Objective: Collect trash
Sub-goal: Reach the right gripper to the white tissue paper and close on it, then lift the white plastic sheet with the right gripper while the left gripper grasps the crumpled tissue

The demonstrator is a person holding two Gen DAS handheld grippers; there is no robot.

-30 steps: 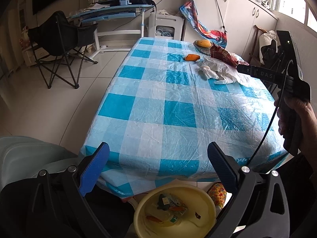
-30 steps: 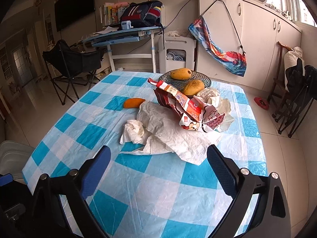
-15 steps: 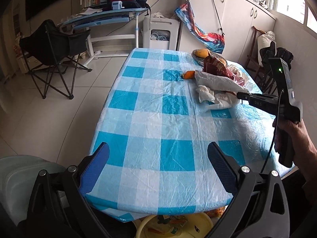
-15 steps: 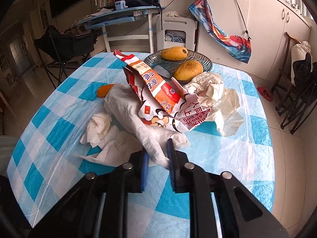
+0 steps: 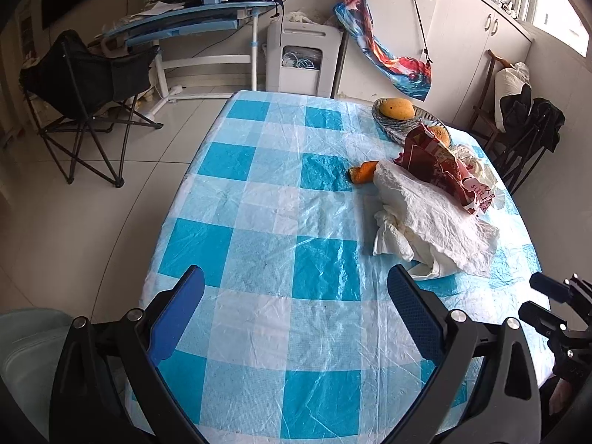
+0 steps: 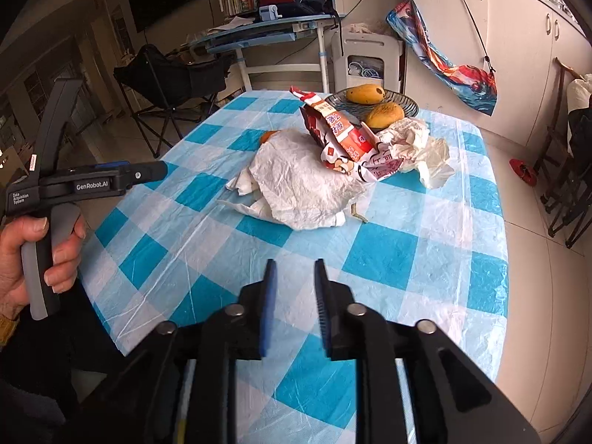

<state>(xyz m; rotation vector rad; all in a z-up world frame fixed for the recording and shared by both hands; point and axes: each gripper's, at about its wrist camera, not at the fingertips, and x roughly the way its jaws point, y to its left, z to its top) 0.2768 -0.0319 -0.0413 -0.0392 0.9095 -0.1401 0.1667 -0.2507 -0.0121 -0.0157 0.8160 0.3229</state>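
Observation:
A pile of trash lies at the far right of the blue checked table (image 5: pixel 259 259): a big crumpled white paper (image 5: pixel 433 218) (image 6: pixel 303 181), a torn red snack wrapper (image 5: pixel 436 166) (image 6: pixel 340 137), an orange peel (image 5: pixel 364 172) (image 6: pixel 268 135) and crumpled white tissue (image 6: pixel 418 144). My left gripper (image 5: pixel 296 277) hangs wide open over the near table, left of the pile, holding nothing. My right gripper (image 6: pixel 295 264) sits short of the white paper, its jaws a narrow gap apart and opening, with nothing between them.
A dark plate (image 6: pixel 409 105) with two mangoes stands behind the pile. A small greenish stem (image 6: pixel 357 214) lies by the paper. A folding chair (image 5: pixel 85 85), a desk (image 5: pixel 192 26) and white cupboards (image 5: pixel 462 37) ring the table. A hand (image 6: pixel 29 244) grips the left tool.
My right gripper shut on the white paper, then let go and drew back. My left gripper moved forward over the table, and the yellow bin below the edge left its view.

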